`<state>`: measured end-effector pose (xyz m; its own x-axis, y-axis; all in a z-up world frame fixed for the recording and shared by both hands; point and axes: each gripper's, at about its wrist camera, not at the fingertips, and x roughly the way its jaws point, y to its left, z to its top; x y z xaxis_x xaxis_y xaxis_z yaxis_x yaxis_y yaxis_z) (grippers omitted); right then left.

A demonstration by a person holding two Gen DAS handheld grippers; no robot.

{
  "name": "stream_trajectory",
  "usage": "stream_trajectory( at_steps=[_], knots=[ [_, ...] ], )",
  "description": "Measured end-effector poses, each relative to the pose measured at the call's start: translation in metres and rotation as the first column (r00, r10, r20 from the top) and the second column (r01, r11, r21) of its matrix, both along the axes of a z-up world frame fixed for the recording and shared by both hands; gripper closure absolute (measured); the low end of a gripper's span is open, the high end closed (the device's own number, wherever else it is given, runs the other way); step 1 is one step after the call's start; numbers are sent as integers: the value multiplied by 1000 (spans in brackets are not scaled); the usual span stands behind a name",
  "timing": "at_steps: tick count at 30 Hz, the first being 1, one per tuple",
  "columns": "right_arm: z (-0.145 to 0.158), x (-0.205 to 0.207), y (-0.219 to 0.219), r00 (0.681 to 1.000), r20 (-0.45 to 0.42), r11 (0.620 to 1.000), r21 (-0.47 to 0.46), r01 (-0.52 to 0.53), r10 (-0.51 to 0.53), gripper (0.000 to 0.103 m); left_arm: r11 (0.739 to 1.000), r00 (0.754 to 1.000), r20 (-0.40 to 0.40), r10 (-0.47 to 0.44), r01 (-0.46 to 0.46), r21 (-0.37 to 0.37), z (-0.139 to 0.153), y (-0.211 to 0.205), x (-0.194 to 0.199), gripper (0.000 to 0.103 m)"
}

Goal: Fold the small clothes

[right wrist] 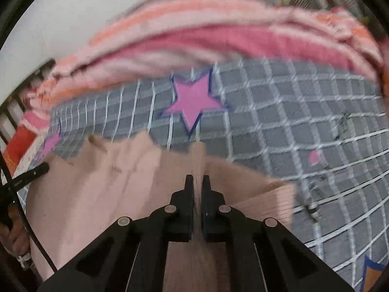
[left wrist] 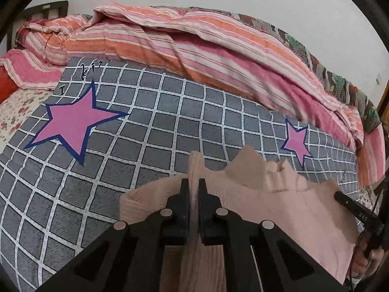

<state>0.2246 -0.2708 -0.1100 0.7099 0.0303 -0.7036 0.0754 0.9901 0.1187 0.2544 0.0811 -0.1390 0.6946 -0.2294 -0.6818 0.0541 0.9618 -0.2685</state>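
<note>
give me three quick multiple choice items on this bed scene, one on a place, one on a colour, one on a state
1. Where does the pale pink knit garment lie?
A. on the grey bedsheet with a white grid
B. on the striped pink and orange quilt
C. on a wooden floor

2. What colour fills the stars printed on the sheet, such as the large star?
A. yellow
B. pink, with a dark blue outline
C. green

3. How does the left gripper stand?
A. wide open above the garment
B. shut on nothing
C. shut on a pinched fold of the garment

Answers:
1 A, the sheet's grid shows around the garment's edges.
2 B, each star is pink with a blue border.
3 C, a ridge of pink knit rises between its fingers; the right gripper pinches it likewise.
</note>
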Motion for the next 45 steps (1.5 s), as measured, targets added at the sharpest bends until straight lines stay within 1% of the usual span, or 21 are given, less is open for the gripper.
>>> stream_trajectory(
  at_steps=[2,4,7,11,16,20,30,45],
  knots=[
    [-7,4,-2,999,-32,1000,-20,19,-19,98,1000,999,-47,9,-8,26,-13,-2,4,96],
    [-20,10,-2,996,-82,999,-25,31,-33,98,999,997,-70,10,-7,40,-21,-4,6,96],
    [-24,11,1,996,-75,998,-52,36,-39,97,997,998,-55,10,-5,77,-26,-7,4,93],
    [-28,9,3,996,-72,997,-70,43,-48,97,993,999,-41,12,-7,119,-30,-14,1,93],
    [-29,10,5,997,-63,996,-80,43,-48,97,995,999,-39,12,-8,103,-31,-11,3,93],
    [-28,9,3,997,-62,997,-66,43,-48,97,994,999,-38,11,-7,106,-31,-11,3,93],
    [-29,8,3,997,-61,996,-77,45,-49,97,996,999,-36,9,-5,90,-31,-10,3,93],
    [-29,9,3,997,-60,996,-84,43,-48,97,996,999,-37,8,-5,87,-31,-10,3,93]
  ],
)
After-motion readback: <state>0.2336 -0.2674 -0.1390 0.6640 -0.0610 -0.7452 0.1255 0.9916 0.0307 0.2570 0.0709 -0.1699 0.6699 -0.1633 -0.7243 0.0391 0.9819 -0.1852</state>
